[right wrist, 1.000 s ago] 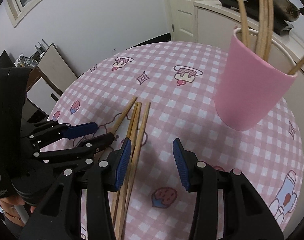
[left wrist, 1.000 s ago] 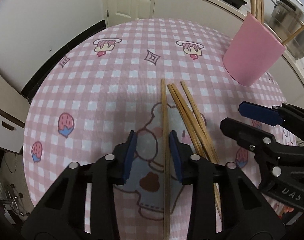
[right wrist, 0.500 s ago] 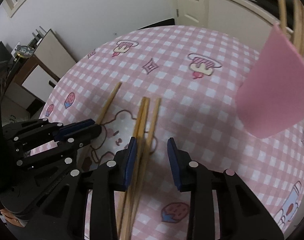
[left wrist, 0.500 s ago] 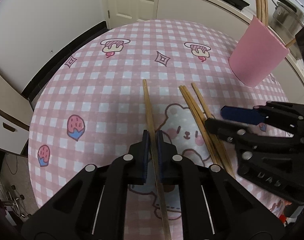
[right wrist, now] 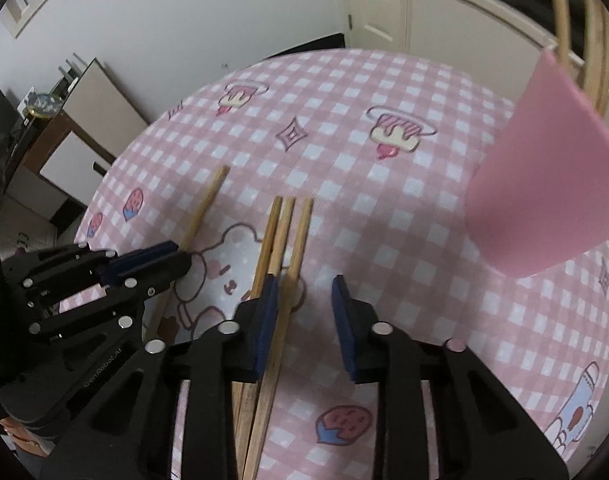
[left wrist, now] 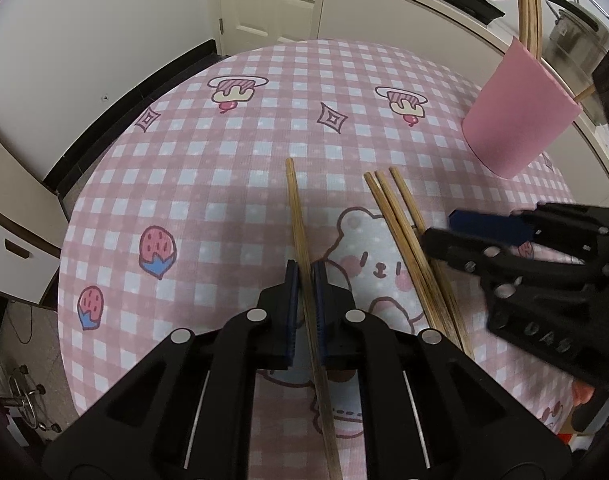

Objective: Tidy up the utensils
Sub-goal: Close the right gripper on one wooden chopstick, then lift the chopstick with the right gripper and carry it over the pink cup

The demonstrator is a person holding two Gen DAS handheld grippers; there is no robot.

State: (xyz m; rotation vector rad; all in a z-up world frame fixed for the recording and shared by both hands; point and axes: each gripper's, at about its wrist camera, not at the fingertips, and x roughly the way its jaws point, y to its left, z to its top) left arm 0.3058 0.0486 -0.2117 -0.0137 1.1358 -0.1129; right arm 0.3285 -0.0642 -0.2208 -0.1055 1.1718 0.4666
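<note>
My left gripper [left wrist: 306,280] is shut on a single wooden chopstick [left wrist: 298,216] that points away over the pink checked tablecloth [left wrist: 224,152]; it also shows in the right wrist view [right wrist: 202,210]. Three more chopsticks [left wrist: 404,224] lie side by side to its right. My right gripper [right wrist: 304,304] is open over them; the rightmost chopstick [right wrist: 300,236] runs between its fingers, the other two [right wrist: 274,232] by its left finger. A pink cup [right wrist: 544,184] holding several chopsticks stands at the far right, also in the left wrist view [left wrist: 516,120].
A white cabinet [left wrist: 384,4] and a door [left wrist: 272,4] stand beyond the round table. A metal pot [left wrist: 576,40] sits on the counter behind the cup. Low furniture [right wrist: 76,136] stands left of the table.
My left gripper closed on the single chopstick and shifted it left, away from the other three. My right gripper moved forward over the three chopsticks and narrowed a little, still open.
</note>
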